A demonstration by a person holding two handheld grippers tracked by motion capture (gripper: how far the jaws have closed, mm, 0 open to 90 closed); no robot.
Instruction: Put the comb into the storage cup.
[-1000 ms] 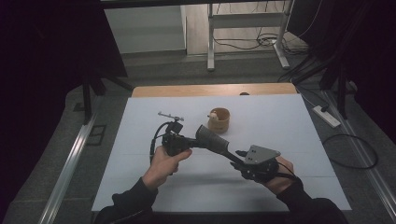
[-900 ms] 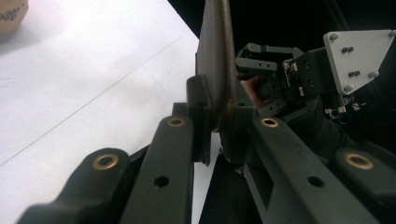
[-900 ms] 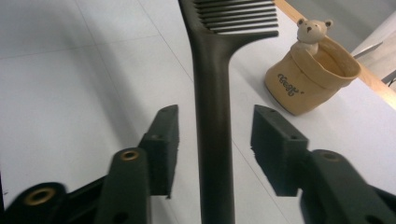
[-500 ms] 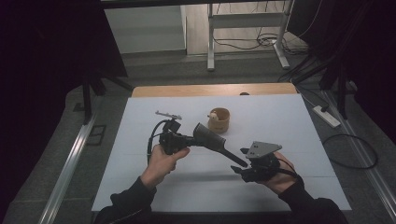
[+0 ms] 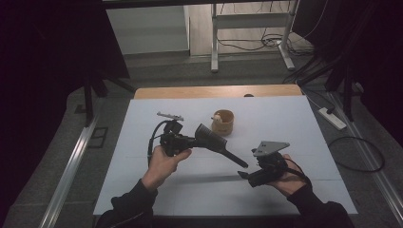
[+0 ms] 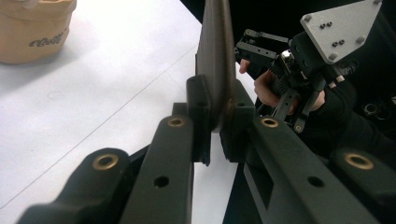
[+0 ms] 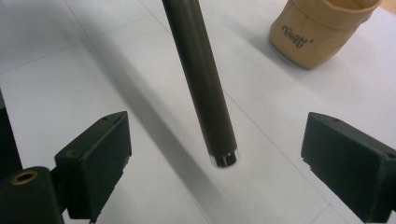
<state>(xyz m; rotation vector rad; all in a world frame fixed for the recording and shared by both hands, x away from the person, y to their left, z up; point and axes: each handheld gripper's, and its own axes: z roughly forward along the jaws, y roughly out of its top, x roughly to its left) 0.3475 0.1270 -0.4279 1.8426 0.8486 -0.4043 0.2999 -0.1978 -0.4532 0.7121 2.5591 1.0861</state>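
A dark comb [image 5: 212,137] with a broad head and a long round handle [image 7: 201,84] hangs above the white table [image 5: 294,123]. My left gripper [image 5: 191,141] is shut on the comb's flat head [image 6: 215,56], pads pressed on both of its faces. My right gripper [image 5: 246,175] sits just below the handle's free end; its jaws have just been opening. In the right gripper view its pads [image 7: 100,140] stand wide apart, with the handle's tip between them and touching neither.
A tan cup [image 5: 222,122] with something pale inside stands on the table beyond the comb. A small metal clip [image 5: 170,116] lies at the far left. The table's wooden far edge [image 5: 218,91] and the dark floor lie beyond.
The right jaws have spread and let go of the comb's handle; the right gripper has dropped slightly below its end. The left gripper still holds the comb in the same place.
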